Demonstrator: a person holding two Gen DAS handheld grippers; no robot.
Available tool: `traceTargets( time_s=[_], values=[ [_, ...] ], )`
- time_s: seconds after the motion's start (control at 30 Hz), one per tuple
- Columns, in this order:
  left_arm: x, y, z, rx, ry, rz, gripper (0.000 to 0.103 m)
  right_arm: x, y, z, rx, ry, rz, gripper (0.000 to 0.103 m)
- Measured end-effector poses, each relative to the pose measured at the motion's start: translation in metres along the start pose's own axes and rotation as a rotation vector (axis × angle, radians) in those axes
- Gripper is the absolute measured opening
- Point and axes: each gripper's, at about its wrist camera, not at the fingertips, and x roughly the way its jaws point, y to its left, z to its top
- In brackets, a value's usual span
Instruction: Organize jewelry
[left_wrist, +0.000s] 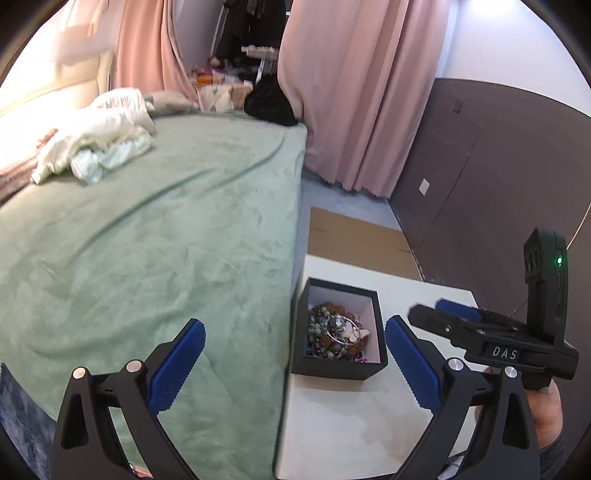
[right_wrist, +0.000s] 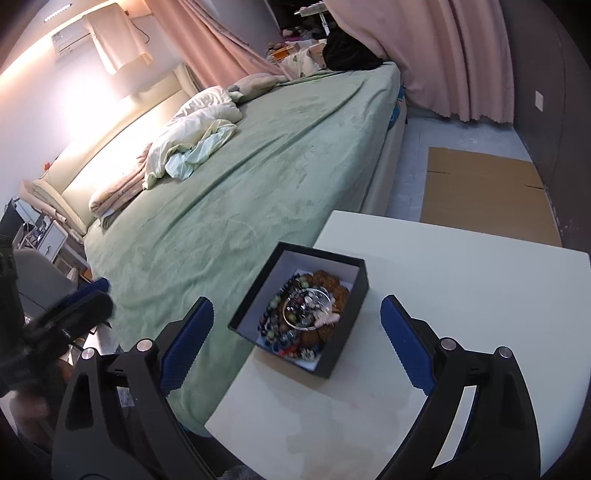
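Both grippers released, holding nothing.
Left gripper (left_wrist: 295, 363) and right gripper (right_wrist: 297, 332) spread wide; jewelry box (right_wrist: 354, 280) ahead between fingers, untouched.

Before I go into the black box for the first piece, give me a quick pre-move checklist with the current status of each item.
1. Right tool open: ok, jaws wide apart, nothing between them.
2. Left tool open and empty: ok.
3. Black box uncovered: ok, no lid on it, contents visible.
4. Box seated on the white table: ok, it sits flat near the edge beside the bed.
5. Silver bangle reachable: ok, it lies on top of the beaded bracelets.
6. Pieces untangled: cannot tell, they lie piled together.
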Motion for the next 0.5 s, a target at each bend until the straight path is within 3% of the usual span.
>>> traceTargets(
  time_s=[0.13, 0.5],
  values=[
    [-0.017, 0.001, -0.002, 0.000, -0.036, 0.016, 0.095, -0.019, 0.000, -0.012, 0.014, -0.013, -0.049, 0.098],
    [-0.045, -0.018, -0.015, 0.083, -0.047, -0.023, 0.095, -0.079, -0.006, -0.043, 0.047, -0.080, -0.191, 0.098]
  ],
)
